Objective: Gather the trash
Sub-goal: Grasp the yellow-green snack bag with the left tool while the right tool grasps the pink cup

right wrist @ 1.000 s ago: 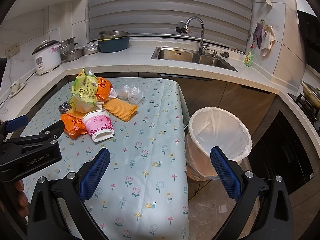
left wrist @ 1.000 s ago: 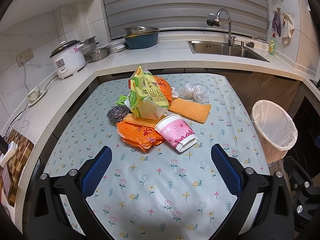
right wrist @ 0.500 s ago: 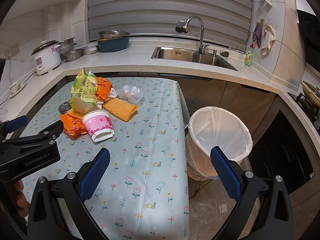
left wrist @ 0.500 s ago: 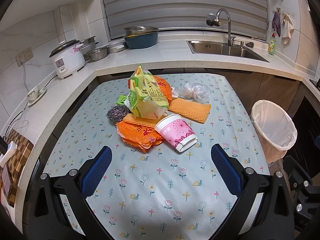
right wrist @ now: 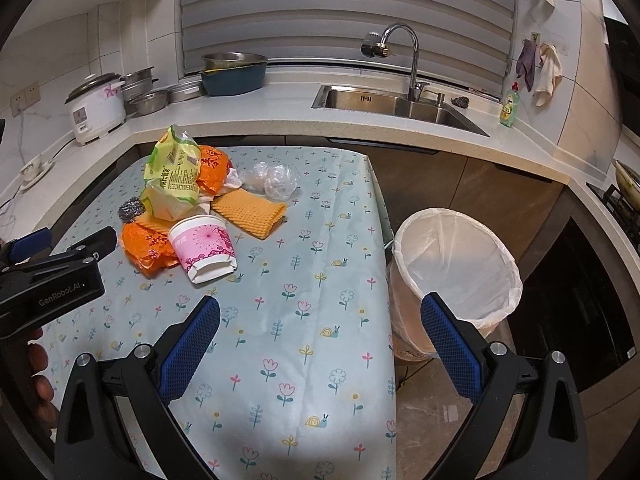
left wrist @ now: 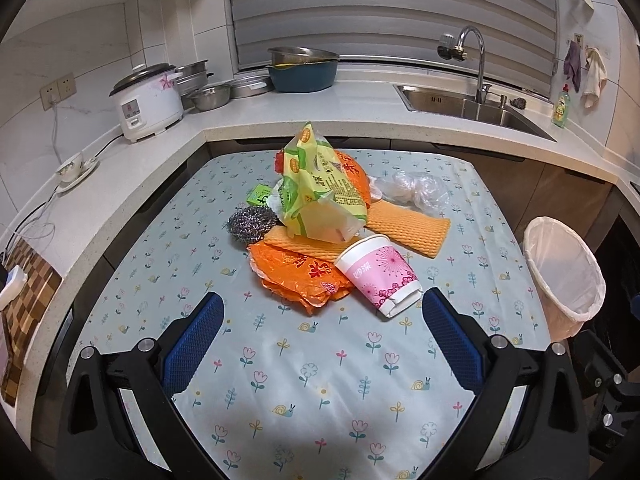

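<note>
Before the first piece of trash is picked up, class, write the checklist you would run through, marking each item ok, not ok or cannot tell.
1. Left claw open and empty: ok.
2. Right claw open and empty: ok.
3. Bin lined, mouth unobstructed: ok.
4. Paper cup reachable at the pile's near edge: ok, lying on its side.
5. Cup empty: cannot tell.
6. Bin beside the table: ok.

We see a rice cooker (left wrist: 146, 100) on the worktop (left wrist: 360, 116), far left of the sink (left wrist: 468, 106). Steel bowls (left wrist: 210, 96) and a blue basin (left wrist: 303, 72) sit between them. Dish soap bottle (left wrist: 561, 106) just right of the sink, cloths (left wrist: 584, 72) hanging above it.
</note>
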Demonstrator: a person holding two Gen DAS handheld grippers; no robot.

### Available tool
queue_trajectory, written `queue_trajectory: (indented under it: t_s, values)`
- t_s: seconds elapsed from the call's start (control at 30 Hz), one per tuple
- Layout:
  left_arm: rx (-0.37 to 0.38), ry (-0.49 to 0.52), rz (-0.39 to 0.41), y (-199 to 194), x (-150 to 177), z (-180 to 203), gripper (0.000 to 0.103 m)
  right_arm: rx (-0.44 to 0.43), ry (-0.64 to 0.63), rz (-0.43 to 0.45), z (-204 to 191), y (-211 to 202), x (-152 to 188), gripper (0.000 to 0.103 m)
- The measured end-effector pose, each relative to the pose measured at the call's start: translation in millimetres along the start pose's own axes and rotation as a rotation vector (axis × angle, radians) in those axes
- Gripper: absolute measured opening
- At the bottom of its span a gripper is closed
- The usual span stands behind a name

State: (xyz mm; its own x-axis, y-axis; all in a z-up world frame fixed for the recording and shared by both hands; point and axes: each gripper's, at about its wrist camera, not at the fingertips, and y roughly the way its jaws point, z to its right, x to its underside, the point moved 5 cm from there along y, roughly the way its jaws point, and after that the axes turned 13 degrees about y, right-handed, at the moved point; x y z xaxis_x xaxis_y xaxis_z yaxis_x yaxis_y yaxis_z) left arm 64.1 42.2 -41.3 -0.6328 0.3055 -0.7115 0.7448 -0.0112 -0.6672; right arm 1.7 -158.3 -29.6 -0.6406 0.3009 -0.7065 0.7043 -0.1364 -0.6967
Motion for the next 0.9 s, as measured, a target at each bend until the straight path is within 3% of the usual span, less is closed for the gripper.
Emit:
queue_trajectory:
  t_s: [0.2,0.57,0.7,0.73,0.8,0.9]
  values:
    - [-0.005,-0.033,-0.034,31.9,-2.1,-24.5,0.095,-0.009,0.005,-0.017,-12.5,22.0,-5.6,0.096]
    - [0.046,-0.012,-0.02,97.5,-58.1,-34.9,0.095,-0.036,0.014,-0.046,-44.7,74.7,-19.5,0.096]
    - [0.073,0.002,-0.048,125.1,-66.2,-33.3,0.094,-0.063,0.002,-0.08,-63.2,99.5,-17.1,0.096]
    - [0.079,0.006,-0.051,130.6,-67.3,-33.2,0.09,-0.073,-0.002,-0.09,-68.1,105.5,-15.6,0.096]
    - [0.107,0.018,-0.076,142.8,-68.1,-32.5,0.067,-0.087,-0.015,-0.106,-78.8,116.4,-12.9,0.096]
    - [0.139,0.018,-0.108,155.6,-67.1,-32.5,0.044,-0.106,-0.043,-0.125,-95.4,130.7,-7.7,0.096]
